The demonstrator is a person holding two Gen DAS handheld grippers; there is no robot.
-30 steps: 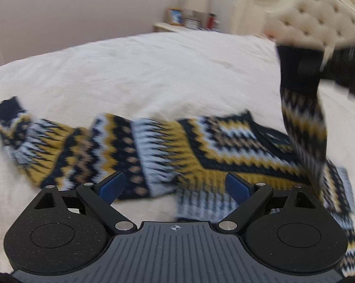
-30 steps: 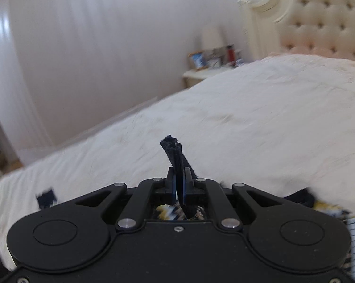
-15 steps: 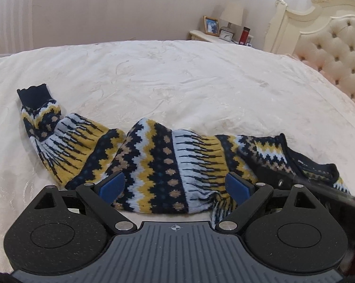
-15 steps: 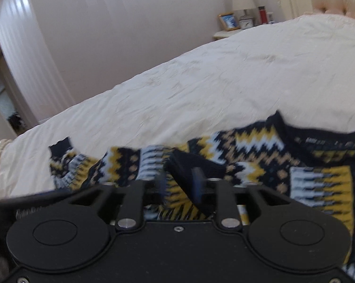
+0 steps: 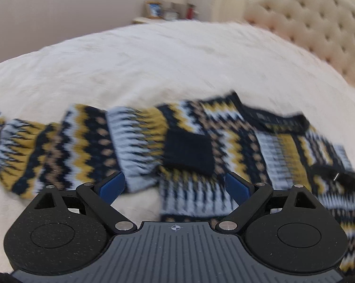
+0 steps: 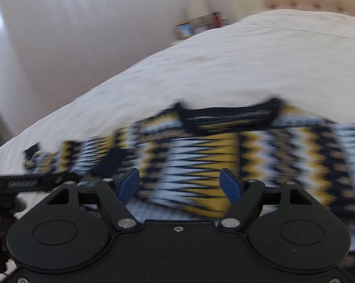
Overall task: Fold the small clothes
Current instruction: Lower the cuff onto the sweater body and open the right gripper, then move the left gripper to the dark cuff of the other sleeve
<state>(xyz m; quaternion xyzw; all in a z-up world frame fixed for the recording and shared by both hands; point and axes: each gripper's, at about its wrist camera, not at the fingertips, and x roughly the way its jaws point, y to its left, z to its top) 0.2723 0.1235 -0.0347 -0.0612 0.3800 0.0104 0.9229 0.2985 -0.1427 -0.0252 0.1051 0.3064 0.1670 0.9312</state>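
Observation:
A small knitted sweater [image 5: 135, 139] in navy, yellow, white and tan zigzags lies flat on the cream bed [image 5: 154, 61]. One sleeve is folded across the body, its navy cuff [image 5: 189, 153] lying on the chest. The other sleeve stretches out to the left. My left gripper [image 5: 175, 185] is open and empty just above the sweater's near edge. In the right wrist view the sweater [image 6: 201, 155] lies with its navy collar [image 6: 227, 118] at the far side. My right gripper [image 6: 181, 185] is open and empty over the body. Both views are motion-blurred.
A tufted cream headboard [image 5: 319, 23] stands at the right. A nightstand with a picture frame [image 5: 154, 9], a lamp and small items sits by the far wall. The left gripper's finger [image 6: 33, 182] shows at the right wrist view's left edge.
My right gripper carried the lifted sleeve across the sweater, laid its cuff on the chest and opened. The left gripper stayed open while its view swung sideways.

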